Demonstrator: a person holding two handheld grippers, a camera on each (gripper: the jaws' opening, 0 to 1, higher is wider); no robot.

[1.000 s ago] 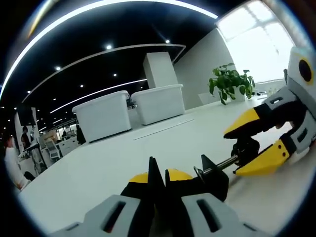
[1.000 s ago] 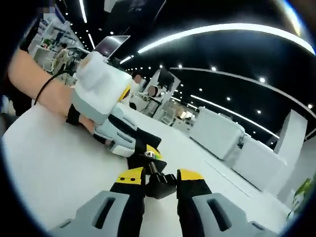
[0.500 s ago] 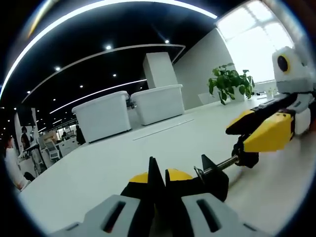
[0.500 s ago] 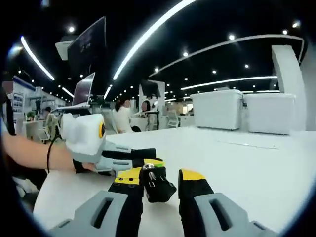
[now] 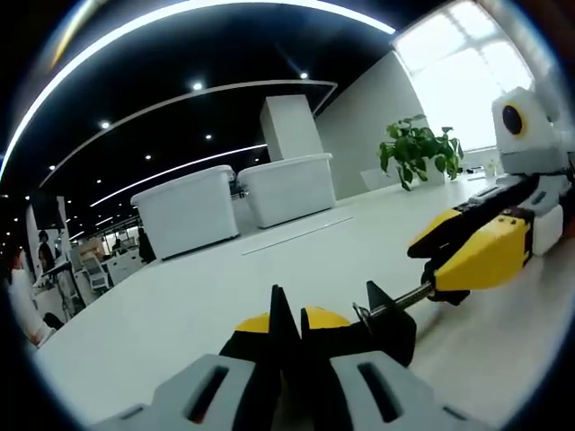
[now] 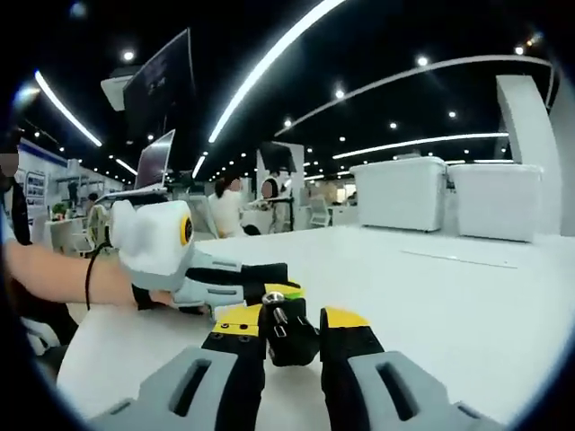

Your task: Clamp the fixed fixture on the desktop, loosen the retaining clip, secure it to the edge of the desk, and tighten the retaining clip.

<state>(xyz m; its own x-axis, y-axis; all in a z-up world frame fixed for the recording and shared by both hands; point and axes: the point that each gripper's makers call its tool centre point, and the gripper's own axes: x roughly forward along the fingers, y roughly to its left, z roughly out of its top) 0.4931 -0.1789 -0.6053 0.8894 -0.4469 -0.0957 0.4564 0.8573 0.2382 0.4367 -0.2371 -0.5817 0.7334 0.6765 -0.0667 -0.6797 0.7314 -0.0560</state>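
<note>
A black clamp fixture [image 5: 392, 323] stands on the white desktop [image 5: 153, 314]. My left gripper [image 5: 289, 319] is shut on the fixture's thin black edge. A threaded screw [image 5: 406, 298] runs right from the fixture to a black knob [image 5: 447, 293]. My right gripper [image 5: 431, 268] comes in from the right, its yellow jaws closed over that knob. In the right gripper view the knob [image 6: 286, 330] sits pinched between the yellow tips of the right gripper [image 6: 289, 316]. Just beyond it the left gripper [image 6: 269, 280] is held in a person's hand [image 6: 144, 289].
Two large white bins [image 5: 189, 208] [image 5: 292, 184] stand at the far side of the desktop, with a green plant [image 5: 418, 148] to their right. Desks, a laptop [image 6: 153, 162] and seated people [image 6: 226, 208] lie beyond the table's end. The desktop [image 6: 449, 296] stretches bare to the right.
My right gripper has rolled around the screw's axis while staying on the knob: its jaws, first seen spread one above the other, now show side-on. The left gripper and fixture have not moved.
</note>
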